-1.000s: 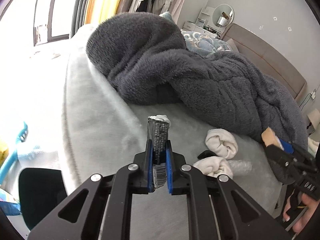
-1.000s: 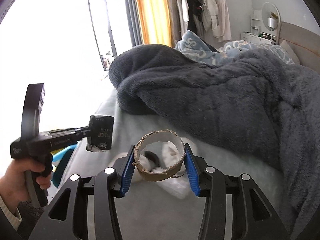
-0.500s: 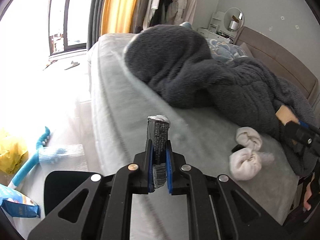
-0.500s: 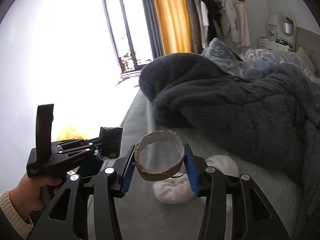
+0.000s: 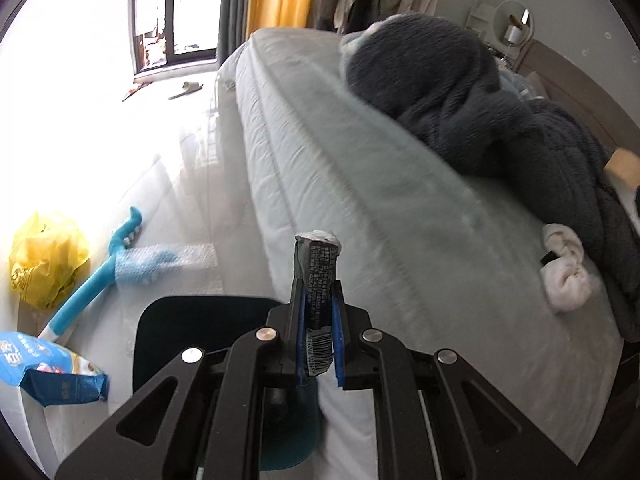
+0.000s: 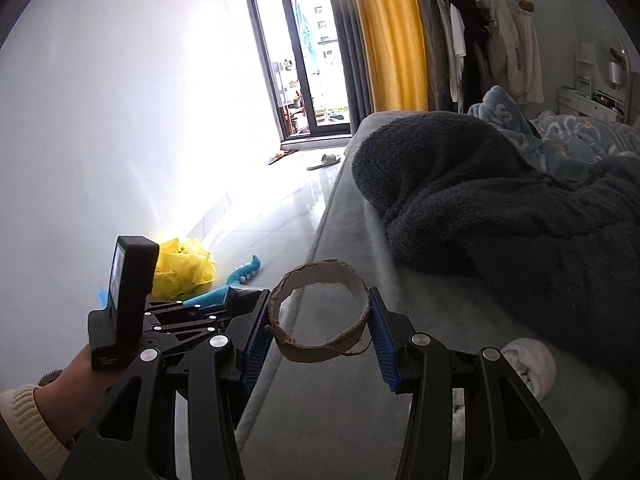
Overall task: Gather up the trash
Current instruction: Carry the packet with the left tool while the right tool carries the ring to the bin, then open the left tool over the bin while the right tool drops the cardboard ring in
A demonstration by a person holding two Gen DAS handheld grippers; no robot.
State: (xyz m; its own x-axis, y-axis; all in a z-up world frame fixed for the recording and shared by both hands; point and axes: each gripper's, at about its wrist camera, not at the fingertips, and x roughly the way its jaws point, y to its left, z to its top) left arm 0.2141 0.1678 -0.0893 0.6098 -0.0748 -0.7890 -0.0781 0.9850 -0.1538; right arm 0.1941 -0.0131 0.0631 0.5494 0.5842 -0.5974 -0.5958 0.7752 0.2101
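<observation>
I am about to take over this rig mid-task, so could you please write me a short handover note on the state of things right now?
Left tool: shut on a flattened dark wrapper with a barcode, above the black bin on the floor beside the bed.
Right tool: shut on a torn brown cardboard ring, over the edge of the grey bed.
Done: both pieces are picked up.
Left: neither is dropped in the bin yet. On the floor lie a blue snack bag, a crumpled yellow plastic bag and a blue brush. White rolled socks on the bed are probably not trash.
</observation>
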